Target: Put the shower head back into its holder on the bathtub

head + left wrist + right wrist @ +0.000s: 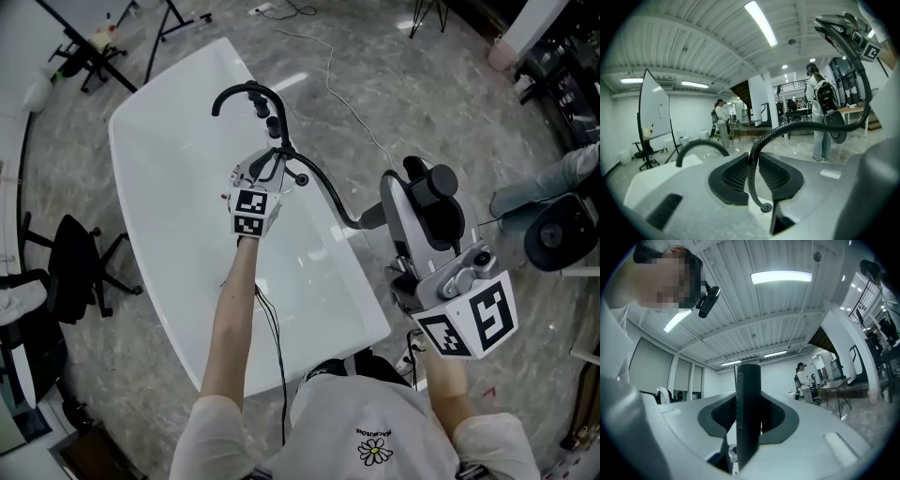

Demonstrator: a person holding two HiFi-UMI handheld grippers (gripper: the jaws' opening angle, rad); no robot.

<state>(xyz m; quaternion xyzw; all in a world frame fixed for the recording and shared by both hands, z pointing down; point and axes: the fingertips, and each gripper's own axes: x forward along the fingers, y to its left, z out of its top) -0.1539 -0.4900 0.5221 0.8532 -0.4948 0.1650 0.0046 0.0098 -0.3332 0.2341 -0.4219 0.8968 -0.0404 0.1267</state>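
Chair is way over on the left, black, standing on the marble-look floor beside the tub. The tub is white and takes up most of the middle-left of the head view, with a black arched faucet on its far rim.

Next along, the left hand-held gripper is out over the tub, just this side of the faucet. In the left gripper view it's pinching the hose: the black ribbed line runs straight down the slot, and the pads sit snug against it on both sides. From there the hose curves up and off to the right, crossing the tub's right rim.

It ends at the shower head, which is nowhere near the faucet end. It's held in the air past the tub's right edge, over the floor, close to the person's body. The right hand-held gripper has it. In the right gripper view the jaws are clamped on the black handle, which stands upright between them and fills the gap. That gripper's marker cube is the big thing at lower right in the head view.

Furthest right, somebody's jeans-clad legs poke in at the frame edge, well away from the tub.
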